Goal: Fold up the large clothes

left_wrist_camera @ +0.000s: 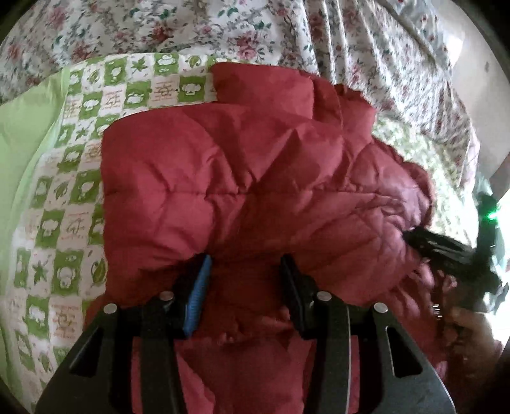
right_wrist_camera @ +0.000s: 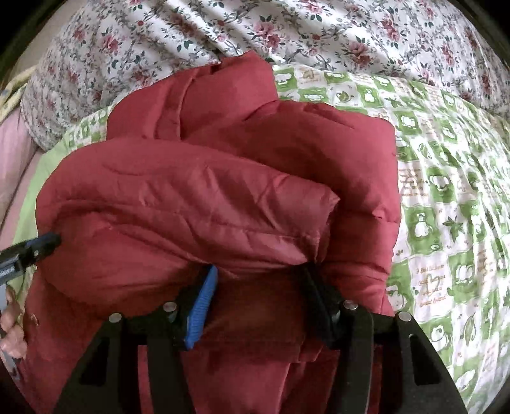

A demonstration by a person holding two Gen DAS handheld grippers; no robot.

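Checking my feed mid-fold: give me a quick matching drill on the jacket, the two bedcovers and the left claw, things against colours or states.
Things:
1. padded jacket
2. checked quilt
3. flowered sheet
4. left claw

Descriptions:
A. white with pink roses
B. closed on red fabric
C. dark red
D. green and white squares

Pairs: 1-C, 2-D, 3-A, 4-B

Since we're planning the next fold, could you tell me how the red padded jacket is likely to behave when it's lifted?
The red padded jacket looks puffy and quilted, so it will probably sag and drape rather than hold shape. Its folded layers bulge above the green checked quilt, suggesting it may spring open when released. The smooth shell could slip in the tongs.
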